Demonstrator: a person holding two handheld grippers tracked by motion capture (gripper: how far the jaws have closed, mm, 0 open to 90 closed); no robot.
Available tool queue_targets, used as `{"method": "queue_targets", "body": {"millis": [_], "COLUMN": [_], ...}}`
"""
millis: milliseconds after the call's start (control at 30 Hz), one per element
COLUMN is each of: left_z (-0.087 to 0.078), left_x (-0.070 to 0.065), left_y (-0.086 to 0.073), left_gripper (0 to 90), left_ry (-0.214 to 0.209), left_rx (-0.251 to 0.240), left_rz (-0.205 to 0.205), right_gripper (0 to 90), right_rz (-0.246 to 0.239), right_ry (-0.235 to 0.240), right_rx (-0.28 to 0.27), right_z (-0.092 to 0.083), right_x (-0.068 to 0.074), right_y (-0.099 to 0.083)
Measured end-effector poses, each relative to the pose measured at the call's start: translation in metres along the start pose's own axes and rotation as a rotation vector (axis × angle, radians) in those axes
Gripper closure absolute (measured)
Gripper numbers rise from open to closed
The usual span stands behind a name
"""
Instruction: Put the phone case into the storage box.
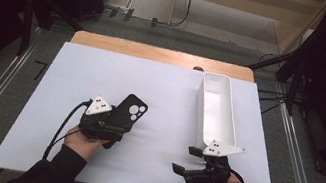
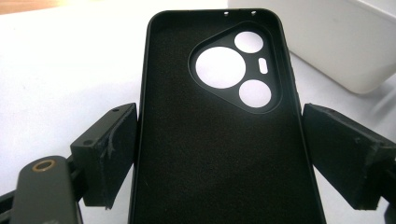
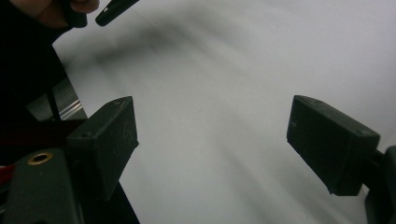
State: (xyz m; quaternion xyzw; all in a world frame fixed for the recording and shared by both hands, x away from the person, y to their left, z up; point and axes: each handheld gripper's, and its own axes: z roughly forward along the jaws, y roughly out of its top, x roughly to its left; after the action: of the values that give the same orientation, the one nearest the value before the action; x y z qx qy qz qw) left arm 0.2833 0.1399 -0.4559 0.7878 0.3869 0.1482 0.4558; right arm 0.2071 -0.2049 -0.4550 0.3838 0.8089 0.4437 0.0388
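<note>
The black soft-lined phone case with a triangular camera cut-out lies inner face up on the white table sheet, to the left of the long white rectangular plastic tray and well apart from it. Its long axis runs from the left gripper up and rightward, cut-out end farthest from the hand. In the left gripper view the case sits squarely between the two pads, its long sides parallel to them; the jaws stand wide and flank the edges, a thin gap visible on the right side, so no firm grip is evident. The left hand lies low near the table's near edge, gripper pointing forward along the case. The right gripper is just below the tray's near end, turned to point leftward across the sheet, its jaws wide apart and empty. Judgement: the left gripper is nearer the case and already aligned; closing across the case's width is what the next move calls for.
</note>
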Motion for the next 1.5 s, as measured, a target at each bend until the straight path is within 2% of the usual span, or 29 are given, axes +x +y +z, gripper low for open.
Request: {"method": "queue_targets", "body": {"millis": [133, 233, 367, 500, 633, 767, 1000, 1133, 1267, 1433, 1500], "left_z": [0.0, 0.001, 0.004, 0.005, 0.008, 0.01, 0.011, 0.012, 0.014, 0.015, 0.016], "left_x": [-0.007, -0.012, -0.016, -0.019, -0.022, -0.025, -0.027, -0.027, -0.028, -0.032, -0.032], "left_y": [-0.004, -0.006, -0.008, -0.008, -0.01, -0.011, -0.013, -0.012, -0.014, -0.015, -0.014], "left_gripper": [13.2, 13.3, 13.3, 13.3, 13.2, 13.2, 13.2, 13.2, 13.2, 13.2, 13.2], "left_ry": [0.004, 0.002, 0.021, 0.015, 0.005, -0.007, -0.015, -0.02, -0.04, -0.043, -0.057], "left_rx": [-0.038, -0.052, -0.054, -0.061, -0.06, -0.078, -0.101, -0.118, -0.123, -0.134, -0.144], "left_rz": [0.011, -0.005, 0.029, 0.032, 0.009, 0.012, -0.028, -0.034, -0.067, -0.067, -0.062], "right_gripper": [14.8, 14.8, 14.8, 14.8, 14.8, 14.8, 14.8, 14.8, 15.1, 15.1, 15.1], "right_rz": [0.016, 0.02, 0.036, 0.038, 0.041, 0.041, 0.049, 0.052, 0.055, 0.066, 0.073], "right_ry": [-0.018, -0.017, -0.025, -0.031, -0.036, -0.046, -0.051, -0.047, -0.046, -0.043, -0.045], "right_rx": [-0.003, -0.009, -0.005, -0.006, -0.003, -0.005, -0.008, -0.017, -0.016, -0.016, -0.018], "right_z": [0.004, 0.006, 0.008, 0.011, 0.014, 0.017, 0.022, 0.026, 0.029, 0.034, 0.035], "right_x": [0.002, 0.002, 0.003, 0.002, 0.002, 0.002, 0.0, -0.002, -0.002, -0.003, -0.004], "right_y": [0.008, 0.011, 0.016, 0.022, 0.029, 0.036, 0.047, 0.056, 0.061, 0.068, 0.07]}}
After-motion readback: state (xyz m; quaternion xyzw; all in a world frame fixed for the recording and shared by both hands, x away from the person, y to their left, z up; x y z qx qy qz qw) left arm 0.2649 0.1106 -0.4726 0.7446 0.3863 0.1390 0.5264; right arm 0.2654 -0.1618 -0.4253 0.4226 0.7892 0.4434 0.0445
